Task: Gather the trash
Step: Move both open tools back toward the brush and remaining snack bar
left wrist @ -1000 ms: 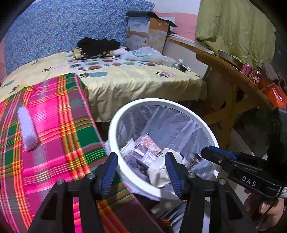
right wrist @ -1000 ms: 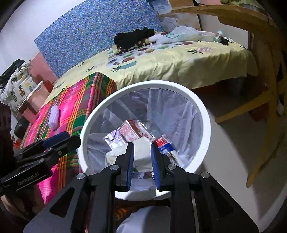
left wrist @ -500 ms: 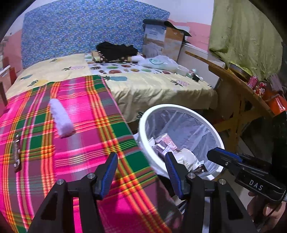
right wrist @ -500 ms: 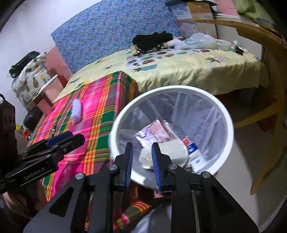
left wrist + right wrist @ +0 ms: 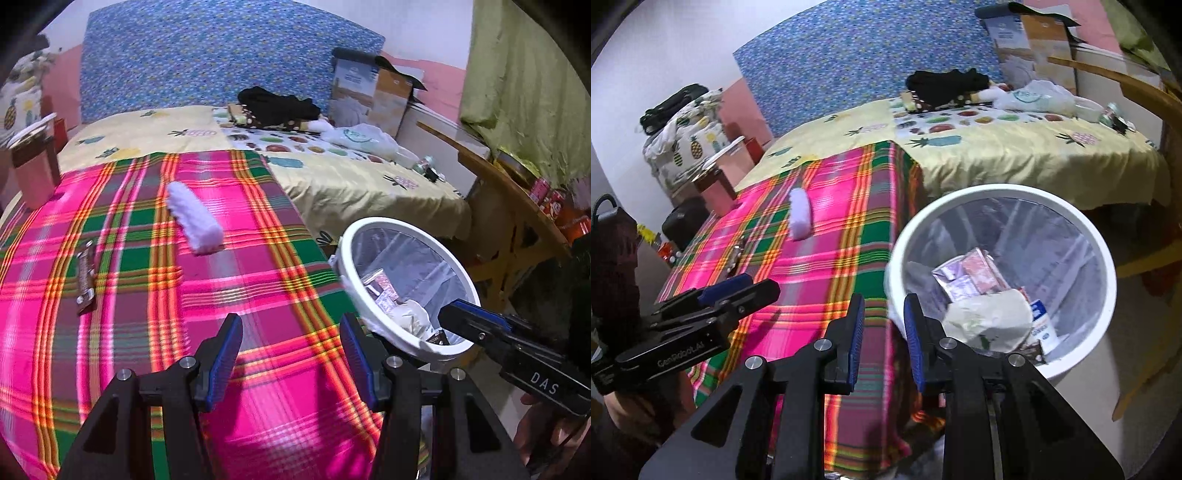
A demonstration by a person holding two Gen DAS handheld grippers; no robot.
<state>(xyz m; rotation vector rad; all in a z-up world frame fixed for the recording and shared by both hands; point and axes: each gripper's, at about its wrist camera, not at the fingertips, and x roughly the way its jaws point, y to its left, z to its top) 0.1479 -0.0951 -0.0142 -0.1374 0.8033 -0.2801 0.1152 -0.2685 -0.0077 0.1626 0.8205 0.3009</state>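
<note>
The left tool (image 5: 291, 354) is held with its jaws spread wide and empty, above the near part of the plaid tabletop (image 5: 258, 288). The right tool (image 5: 884, 325) is held with its jaws at a narrow gap; nothing is seen between them. It is positioned over the tabletop corner, just beside the rim of the white bin (image 5: 1108, 295).

The bin stands on the floor against the tabletop edge. It is lined with a clear bag and already contains cartons, wrappers and crumpled paper (image 5: 990, 321).

Two items are left on the tabletop: a pale fluffy roll (image 5: 194, 218) near the middle, and a dark wrapper (image 5: 85, 277) further to the left. They lie apart from each other and well apart from the bin.

The step in hand is judged to be the reach for the next piece of trash. The left tool is the better placed. Its open jaws are to be carried forward, lowered over one item and closed across its short axis. The flat wrapper is expected to require a low pinch at one edge.

Motion blur is present across the tabletop, so the wrapper printing cannot be read. The material of the roll cannot be identified. The bin base and the lower bin contents are hidden.
</note>
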